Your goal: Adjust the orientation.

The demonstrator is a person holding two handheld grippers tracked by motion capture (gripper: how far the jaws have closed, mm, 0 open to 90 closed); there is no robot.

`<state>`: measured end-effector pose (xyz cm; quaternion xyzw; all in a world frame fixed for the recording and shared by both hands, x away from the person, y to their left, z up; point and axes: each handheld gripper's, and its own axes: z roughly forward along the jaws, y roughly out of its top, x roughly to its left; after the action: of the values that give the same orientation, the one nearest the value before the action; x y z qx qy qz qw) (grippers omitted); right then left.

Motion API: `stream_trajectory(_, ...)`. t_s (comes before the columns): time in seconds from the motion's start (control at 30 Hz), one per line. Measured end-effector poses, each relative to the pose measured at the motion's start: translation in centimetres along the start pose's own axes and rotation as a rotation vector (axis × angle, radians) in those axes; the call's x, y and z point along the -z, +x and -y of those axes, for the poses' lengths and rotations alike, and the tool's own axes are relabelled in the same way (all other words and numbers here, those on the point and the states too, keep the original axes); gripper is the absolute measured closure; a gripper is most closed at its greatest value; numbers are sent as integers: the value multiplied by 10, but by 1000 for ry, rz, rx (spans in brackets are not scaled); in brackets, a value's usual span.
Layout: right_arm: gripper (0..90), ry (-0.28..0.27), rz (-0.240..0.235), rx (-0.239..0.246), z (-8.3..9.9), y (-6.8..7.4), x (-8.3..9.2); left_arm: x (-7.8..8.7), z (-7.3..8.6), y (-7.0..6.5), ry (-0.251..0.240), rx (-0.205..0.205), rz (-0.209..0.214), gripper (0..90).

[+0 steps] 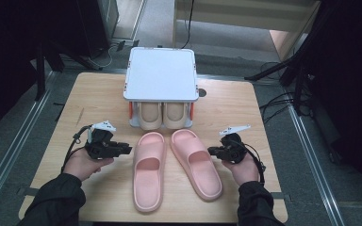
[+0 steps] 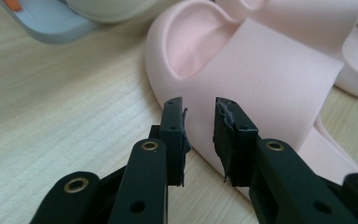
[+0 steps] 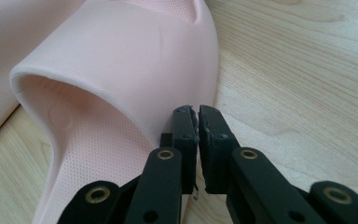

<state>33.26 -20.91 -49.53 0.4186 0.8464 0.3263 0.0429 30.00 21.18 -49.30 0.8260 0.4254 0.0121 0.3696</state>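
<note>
While the left tongs (image 2: 200,123) stand slightly apart, empty, at the outer edge of the left pink slipper (image 1: 148,169), the right tongs (image 3: 198,122) are pressed together on nothing beside the right pink slipper (image 1: 196,162). Both slippers lie side by side mid-surface (image 1: 99,101), toes toward the rack (image 1: 161,80), apparently staged for shelving above the beige pair (image 1: 161,116).
</note>
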Motion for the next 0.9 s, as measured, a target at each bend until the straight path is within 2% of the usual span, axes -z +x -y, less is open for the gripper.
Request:
stream_trajectory(0.17, 862, 3, -14, 9, -2, 5, -3, -10, 3, -1, 45, -6, -7, 731)
stream_trajectory(0.3, 861, 6, -12, 18, -3, 8, -6, -16, 3, -5, 69, -18, 8, 731)
stream_trajectory(0.5, 862, 7, -15, 15, -4, 10, -8, -18, 2, -7, 72, -8, 18, 737)
stream_trajectory(0.67, 853, 9, -28, 30, -6, 17, -13, -18, 0, -12, 66, -25, 13, 739)
stream_trajectory(0.73, 851, 6, -25, 35, -6, 17, -14, -17, -1, -15, 45, -17, 28, 739)
stream_trajectory(0.87, 853, 2, -37, 25, -7, 19, -17, -20, -1, -17, 52, -1, 66, 736)
stream_trajectory(0.9, 853, -2, -45, 24, -7, 19, -18, -21, -1, -18, 61, -11, 76, 736)
